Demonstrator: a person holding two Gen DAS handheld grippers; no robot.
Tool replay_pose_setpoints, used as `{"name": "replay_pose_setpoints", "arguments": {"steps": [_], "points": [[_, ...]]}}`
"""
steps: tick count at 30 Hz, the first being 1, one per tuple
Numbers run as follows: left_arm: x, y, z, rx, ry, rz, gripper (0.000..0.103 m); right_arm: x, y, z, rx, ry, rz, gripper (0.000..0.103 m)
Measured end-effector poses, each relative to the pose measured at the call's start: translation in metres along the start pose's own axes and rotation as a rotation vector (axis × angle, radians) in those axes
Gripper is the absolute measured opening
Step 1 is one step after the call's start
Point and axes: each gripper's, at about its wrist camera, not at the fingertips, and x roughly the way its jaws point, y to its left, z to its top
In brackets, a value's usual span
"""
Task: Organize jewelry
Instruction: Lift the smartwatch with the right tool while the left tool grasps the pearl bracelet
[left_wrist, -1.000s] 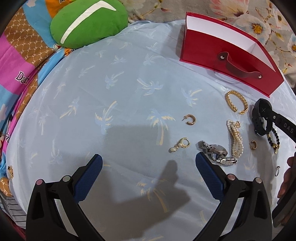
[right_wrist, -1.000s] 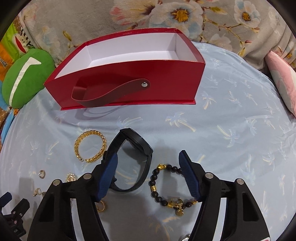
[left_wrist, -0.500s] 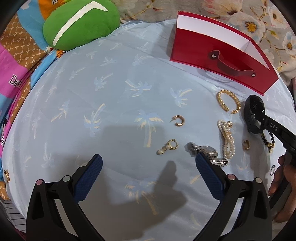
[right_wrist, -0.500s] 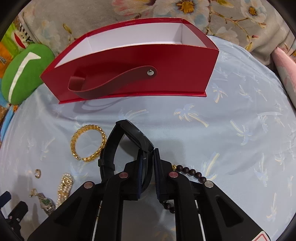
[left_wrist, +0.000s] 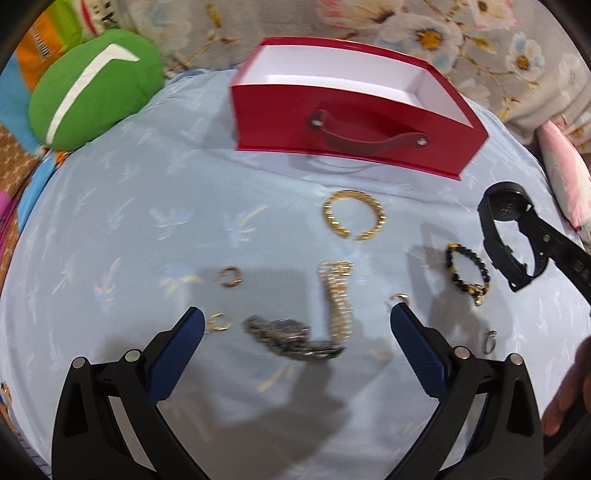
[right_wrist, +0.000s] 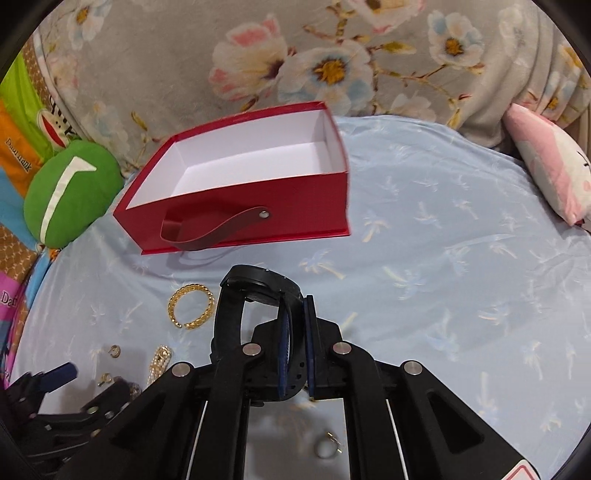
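My right gripper is shut on the strap of a black watch and holds it above the blue cloth; the watch also shows in the left wrist view. An open red box, white inside, stands behind it. My left gripper is open and empty, just above a silver watch and a pearl bracelet. A gold bangle, a black bead bracelet, gold earrings and a small ring lie on the cloth.
A green cushion lies at the back left and a pink pillow at the right. A floral blanket rises behind the box. A patterned sheet borders the cloth's left edge.
My right gripper has shut on the black watch and lifted it off the cloth. My left gripper has moved right and forward, over the silver watch and pearls.
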Motion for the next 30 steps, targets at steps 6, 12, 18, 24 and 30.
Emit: {"name": "replay_pose_setpoints", "arguments": {"steps": [6, 12, 18, 24, 30], "points": [[0.020, -0.030, 0.005, 0.051, 0.011, -0.003, 0.098, -0.023, -0.028, -0.012, 0.027, 0.009, -0.037, 0.007], [0.039, -0.035, 0.006, 0.042, 0.058, -0.001, 0.078, -0.028, -0.044, -0.024, 0.051, 0.030, -0.051, 0.007], [0.047, -0.033, 0.002, 0.023, 0.095, -0.019, 0.059, -0.026, -0.043, -0.033, 0.048, 0.050, -0.038, 0.007], [0.044, -0.026, 0.000, -0.005, 0.109, -0.062, 0.024, -0.023, -0.037, -0.040, 0.040, 0.067, -0.018, 0.007], [0.026, -0.019, 0.001, -0.032, 0.084, -0.114, 0.011, -0.025, -0.028, -0.043, 0.027, 0.072, 0.006, 0.007]]}}
